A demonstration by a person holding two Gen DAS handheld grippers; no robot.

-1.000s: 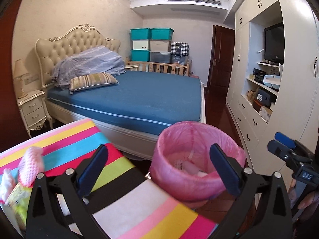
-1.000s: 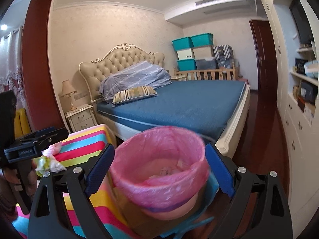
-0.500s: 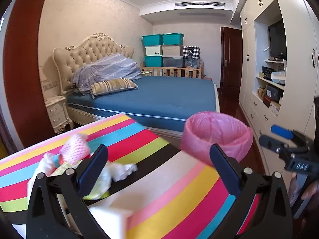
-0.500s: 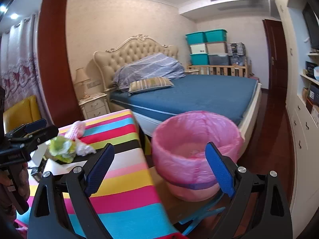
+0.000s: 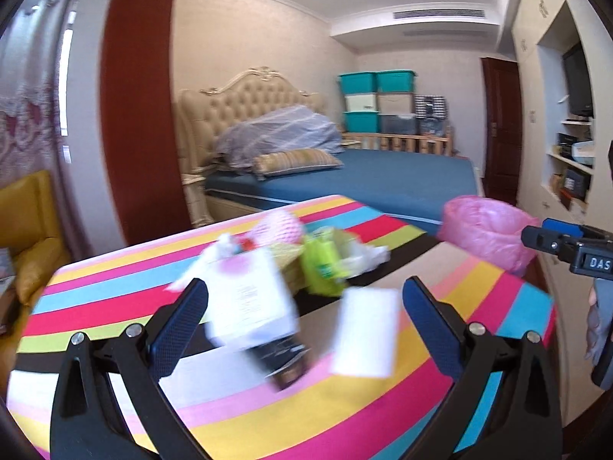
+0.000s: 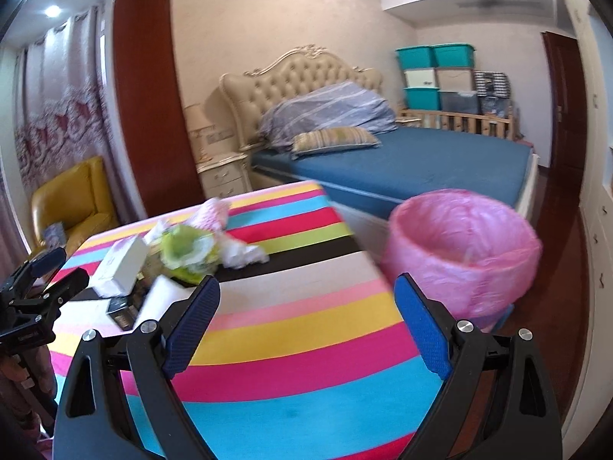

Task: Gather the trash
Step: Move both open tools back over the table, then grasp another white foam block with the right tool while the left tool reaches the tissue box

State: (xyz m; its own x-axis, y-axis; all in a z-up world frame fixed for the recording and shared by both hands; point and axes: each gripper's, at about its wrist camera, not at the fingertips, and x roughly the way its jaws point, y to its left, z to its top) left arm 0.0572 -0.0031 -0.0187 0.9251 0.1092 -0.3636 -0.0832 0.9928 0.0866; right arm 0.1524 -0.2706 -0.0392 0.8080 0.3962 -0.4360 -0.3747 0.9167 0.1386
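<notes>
over the striped table, left gripper gapes wide, empty, lining up on the white box in the trash pile; right gripper wide, empty. next: close on it, carry to the pink-lined bin off the table's right edge.

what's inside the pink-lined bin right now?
From the right wrist view, the bin shows only pink liner on its far inner wall. Its near wall hides the bottom, so any contents cannot be seen. The left wrist view shows only its outside.
</notes>
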